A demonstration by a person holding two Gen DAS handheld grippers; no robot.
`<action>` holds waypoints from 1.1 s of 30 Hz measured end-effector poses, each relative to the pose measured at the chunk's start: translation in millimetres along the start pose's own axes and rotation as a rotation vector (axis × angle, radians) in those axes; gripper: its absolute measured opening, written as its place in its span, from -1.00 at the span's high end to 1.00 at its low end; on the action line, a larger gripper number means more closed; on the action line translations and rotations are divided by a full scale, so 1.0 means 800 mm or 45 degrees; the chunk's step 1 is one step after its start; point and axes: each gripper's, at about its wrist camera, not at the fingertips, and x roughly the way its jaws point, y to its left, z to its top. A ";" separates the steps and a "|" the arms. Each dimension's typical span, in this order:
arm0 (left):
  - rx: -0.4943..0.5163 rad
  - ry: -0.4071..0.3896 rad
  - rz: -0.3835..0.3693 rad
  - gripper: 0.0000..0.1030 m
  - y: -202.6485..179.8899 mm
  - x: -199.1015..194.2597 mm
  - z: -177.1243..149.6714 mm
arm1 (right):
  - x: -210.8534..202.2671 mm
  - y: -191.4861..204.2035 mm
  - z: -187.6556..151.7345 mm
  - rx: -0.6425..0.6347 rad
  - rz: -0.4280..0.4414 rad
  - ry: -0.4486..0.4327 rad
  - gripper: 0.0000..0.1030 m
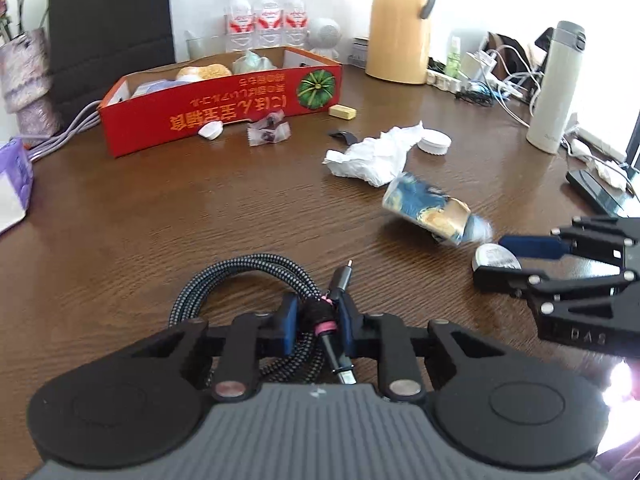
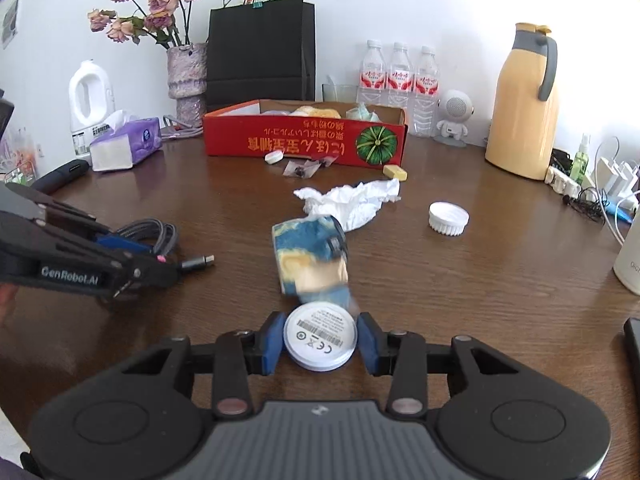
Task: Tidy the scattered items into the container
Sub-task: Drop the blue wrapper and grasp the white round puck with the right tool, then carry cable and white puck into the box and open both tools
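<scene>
We saw the braided cable (image 1: 240, 280), bundled on the brown table (image 1: 200, 208), pinched at its strap by our left gripper (image 1: 314, 320) | our right gripper (image 2: 320, 340) clamped a round white disc (image 2: 320, 338) | blue-yellow cup (image 2: 310, 256) on its side just beyond | red box (image 2: 304, 140) at far edge, already holding items

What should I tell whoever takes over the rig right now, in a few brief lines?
Left gripper: shut on the coiled cable.
Right gripper: shut on the white round disc.
Red box: already holds a few items.
Left on the table: blue-yellow packet, crumpled tissue, white cap, yellow eraser, candy wrappers, small white cap.
</scene>
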 end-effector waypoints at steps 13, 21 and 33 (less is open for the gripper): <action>-0.242 -0.196 0.181 0.58 -0.007 -0.055 -0.014 | -0.016 0.008 -0.005 0.006 -0.038 -0.026 0.26; -0.246 -0.315 0.317 0.58 -0.020 -0.106 -0.041 | -0.058 0.024 -0.008 0.013 -0.019 -0.211 0.26; -0.169 -0.509 0.277 0.58 -0.002 -0.091 0.061 | -0.033 0.000 0.099 0.042 -0.013 -0.413 0.26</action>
